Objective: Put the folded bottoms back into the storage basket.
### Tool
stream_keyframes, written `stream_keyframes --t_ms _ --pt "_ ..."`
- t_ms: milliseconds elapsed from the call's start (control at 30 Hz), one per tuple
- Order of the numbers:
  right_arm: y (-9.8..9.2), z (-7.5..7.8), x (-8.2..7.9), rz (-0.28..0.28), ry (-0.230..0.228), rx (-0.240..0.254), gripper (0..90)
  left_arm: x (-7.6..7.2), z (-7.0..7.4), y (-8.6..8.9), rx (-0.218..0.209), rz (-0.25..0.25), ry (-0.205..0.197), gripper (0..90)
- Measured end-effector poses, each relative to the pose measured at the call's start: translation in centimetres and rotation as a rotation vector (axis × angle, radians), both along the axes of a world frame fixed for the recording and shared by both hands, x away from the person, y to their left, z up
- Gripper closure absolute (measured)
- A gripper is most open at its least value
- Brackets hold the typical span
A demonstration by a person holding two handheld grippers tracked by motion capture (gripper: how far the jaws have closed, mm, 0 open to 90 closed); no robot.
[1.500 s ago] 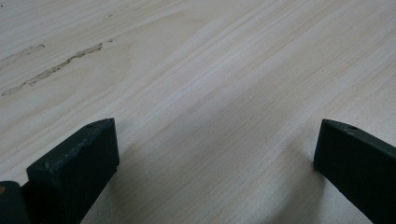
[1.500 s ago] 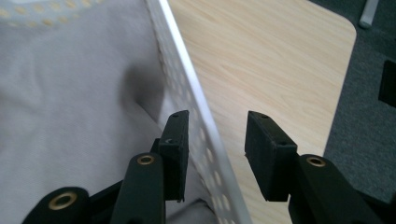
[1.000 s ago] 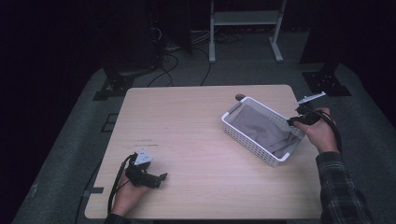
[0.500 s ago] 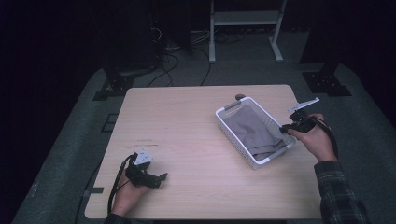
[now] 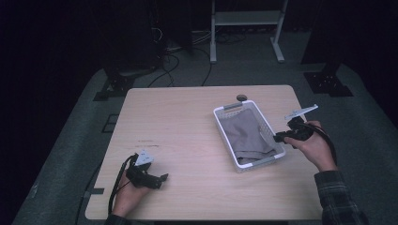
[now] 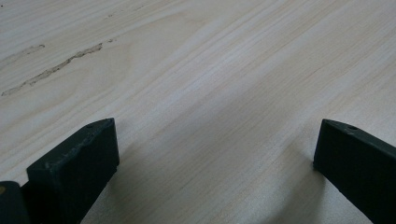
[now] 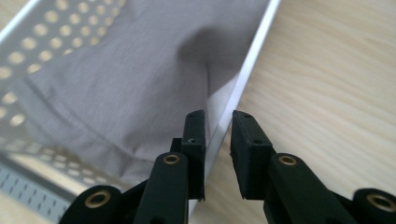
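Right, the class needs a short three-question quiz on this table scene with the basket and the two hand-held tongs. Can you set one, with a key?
1. Multiple choice: what lies inside the white perforated plastic basket? A) a grey folded cloth. B) a red mug. C) nothing.
2. True or false: the left tongs are holding the basket.
3. Short answer: which part of the basket do the right tongs straddle?

Key
1. A.
2. False: they sit open on the light wooden table, well away from the basket.
3. The rim of its side wall, one jaw inside and one outside.
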State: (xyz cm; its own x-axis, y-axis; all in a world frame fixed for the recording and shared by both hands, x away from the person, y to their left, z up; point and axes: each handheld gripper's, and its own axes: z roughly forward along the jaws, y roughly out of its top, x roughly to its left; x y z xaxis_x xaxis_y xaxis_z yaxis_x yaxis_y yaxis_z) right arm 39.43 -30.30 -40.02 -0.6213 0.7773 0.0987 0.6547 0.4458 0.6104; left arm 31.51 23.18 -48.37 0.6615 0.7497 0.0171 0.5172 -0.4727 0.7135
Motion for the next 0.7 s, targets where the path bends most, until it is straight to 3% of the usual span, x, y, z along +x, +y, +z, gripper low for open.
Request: stream_keyframes --t_ms 700 --pt "3.6 0.0 -2.6 0.123 0.007 0.078 71.4 0.0 0.0 0.0 0.0 0.0 0.0 0.0"
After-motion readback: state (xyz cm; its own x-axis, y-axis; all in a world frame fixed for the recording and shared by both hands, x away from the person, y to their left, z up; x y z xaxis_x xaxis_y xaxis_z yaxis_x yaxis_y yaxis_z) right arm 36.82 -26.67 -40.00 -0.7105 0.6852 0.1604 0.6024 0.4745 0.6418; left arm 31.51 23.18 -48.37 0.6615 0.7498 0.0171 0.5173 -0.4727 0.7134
